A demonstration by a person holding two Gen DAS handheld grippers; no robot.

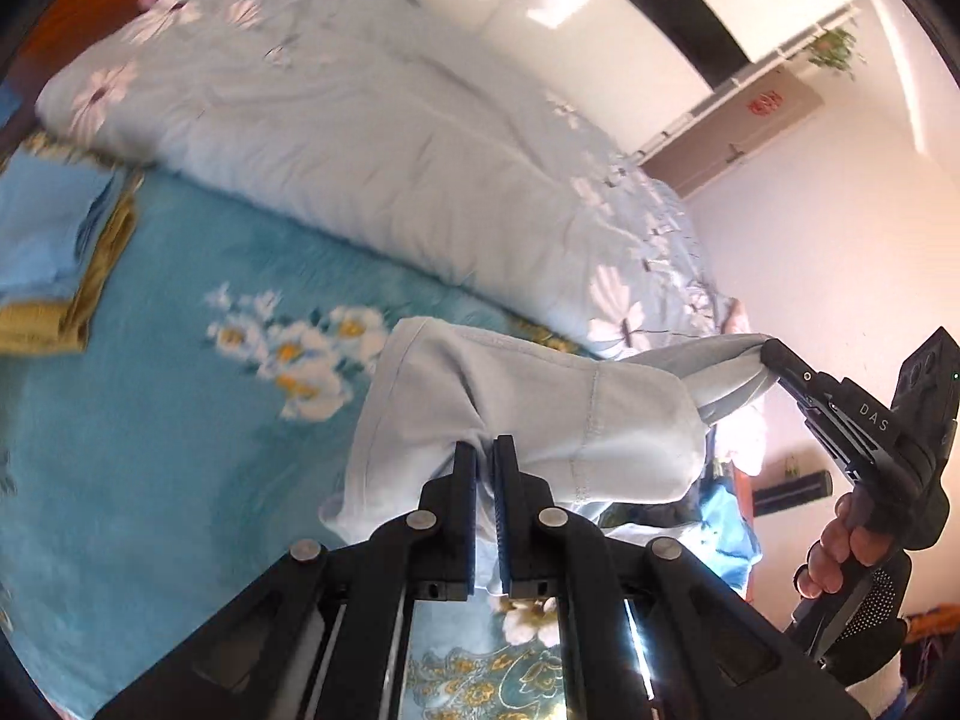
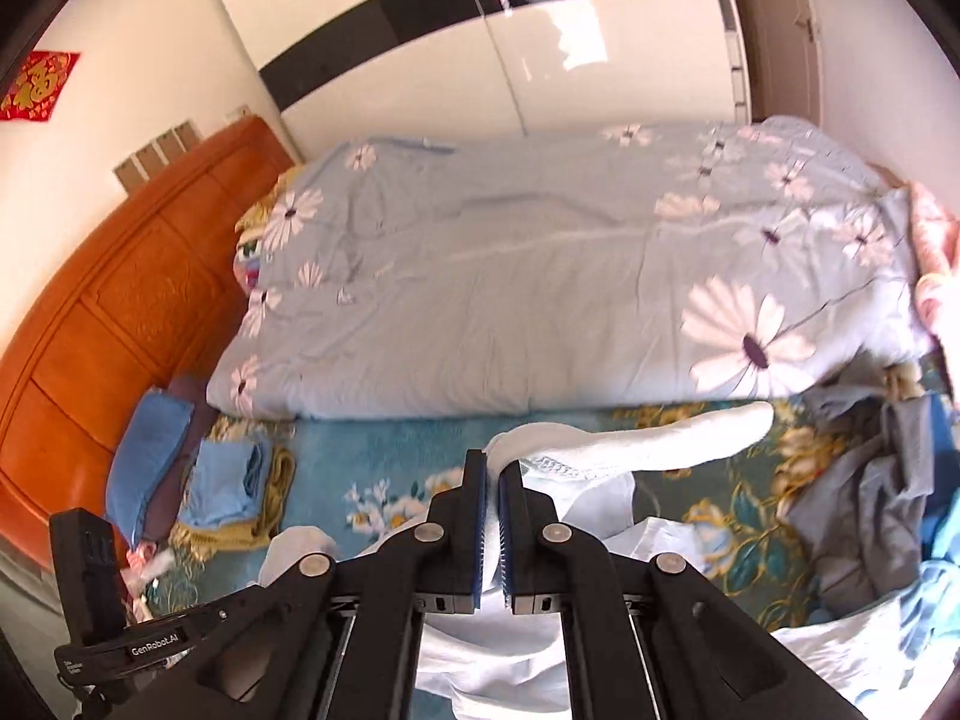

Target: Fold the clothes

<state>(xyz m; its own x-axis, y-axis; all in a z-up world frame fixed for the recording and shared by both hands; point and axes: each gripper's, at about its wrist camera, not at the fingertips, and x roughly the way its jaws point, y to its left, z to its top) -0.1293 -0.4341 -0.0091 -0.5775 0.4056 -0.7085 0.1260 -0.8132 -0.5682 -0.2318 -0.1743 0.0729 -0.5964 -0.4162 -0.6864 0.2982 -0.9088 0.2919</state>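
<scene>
While both grippers are raised above the bed, a pale blue garment [image 1: 528, 414] hangs stretched between them over the teal floral blanket [image 1: 168, 420]. Left gripper [image 1: 485, 450]: jaws pressed together, pinching a bunched fold of the garment; cloth drapes down on either side of its fingers. Right gripper [image 2: 492, 468]: jaws likewise closed on the garment's fabric [image 2: 600, 450], which looks nearly white in the right wrist view from glare. From the left wrist view, the right gripper's tip [image 1: 774, 354] pinches a far corner of the garment, and the person's right hand [image 1: 840, 546] wraps its handle. A free sleeve-like end [image 2: 714, 426] juts out toward the bed's right side. Folded light blue clothes [image 2: 225, 483] sit on a folded olive-yellow piece [image 2: 273, 492] near the blanket's left edge, by the orange wooden headboard [image 2: 120, 312]. A rolled daisy-print quilt [image 2: 540, 288] lies along the bed's far side. Unfolded grey and blue clothes [image 2: 864, 498] are heaped at the bed's right edge.
</scene>
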